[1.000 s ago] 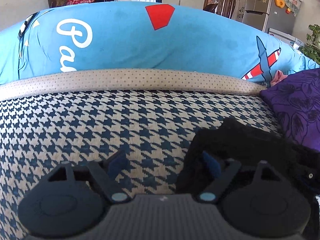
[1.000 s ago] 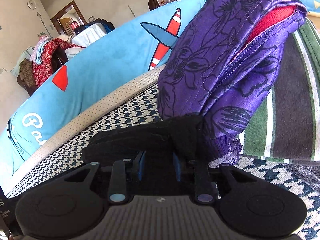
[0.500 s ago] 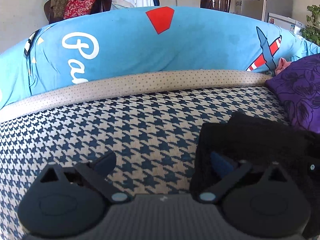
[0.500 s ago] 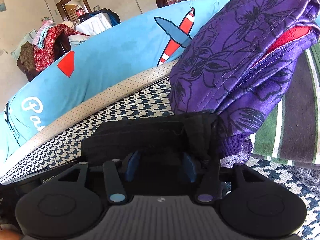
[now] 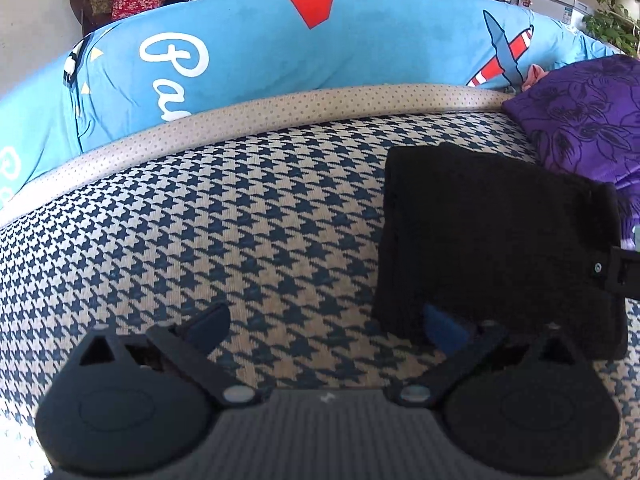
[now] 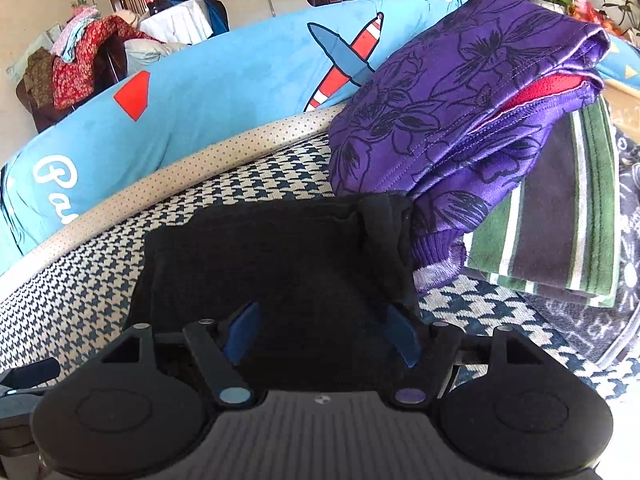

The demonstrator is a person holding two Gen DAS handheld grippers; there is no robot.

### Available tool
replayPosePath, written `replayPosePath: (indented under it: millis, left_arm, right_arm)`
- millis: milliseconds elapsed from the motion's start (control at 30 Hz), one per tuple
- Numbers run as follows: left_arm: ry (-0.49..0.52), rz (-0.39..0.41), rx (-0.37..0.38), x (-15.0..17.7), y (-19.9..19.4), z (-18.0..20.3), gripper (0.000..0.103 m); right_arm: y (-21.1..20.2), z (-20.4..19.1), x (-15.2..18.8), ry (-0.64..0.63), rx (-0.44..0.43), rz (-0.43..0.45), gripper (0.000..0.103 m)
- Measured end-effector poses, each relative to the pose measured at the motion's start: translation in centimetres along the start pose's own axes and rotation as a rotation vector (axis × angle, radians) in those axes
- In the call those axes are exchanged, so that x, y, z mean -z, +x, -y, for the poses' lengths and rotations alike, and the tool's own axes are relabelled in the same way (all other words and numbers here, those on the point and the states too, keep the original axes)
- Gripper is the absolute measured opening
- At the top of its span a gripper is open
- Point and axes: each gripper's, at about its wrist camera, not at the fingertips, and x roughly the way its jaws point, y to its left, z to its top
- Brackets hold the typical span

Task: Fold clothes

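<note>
The only words that can be read are on the big blue pillow (image 5: 256,60). In the left wrist view, white curly letters (image 5: 174,64) run down its left part. A big "P" sits on top with an "a" under it, and the next letter is cut off by the tan edge of the couch. More white curls show at the far left edge of the frame, but they are too cut off to read.

In the right wrist view, the same white letters (image 6: 56,184) sit at the left side of the frame and read "Pa".

Some dark marks stand on a white door at the top of both views, too small to read.
</note>
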Motion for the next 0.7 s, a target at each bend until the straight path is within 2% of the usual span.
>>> replayPosePath:
  millis: [100,267,500,600,700]
  left_arm:
    - [0.037,-0.032,0.002,0.6,-0.1,0.6,0.103]
    - [0.124,-0.064,0.004,1.7,-0.4,2.1,0.103]
    - [0.215,-0.091,0.039,2.9,-0.9,3.0,0.103]
    - [0.250,-0.103,0.049,3.2,-0.9,3.3,0.103]
    - [0.277,-0.116,0.060,3.6,-0.9,3.6,0.103]
  right_arm:
    - [-0.9,0.2,0.5,0.004,0.034,-0.032,0.081]
    - [-1.8,1.3,1.2,0.054,0.071,-0.093,0.082]
    - [-1.4,2.0,2.7,0.103,0.115,-0.227,0.084]
    - [-1.4,1.9,3.3,0.085,0.160,-0.251,0.084]
    - [-1.6,1.8,3.5,0.082,0.163,-0.265,0.084]
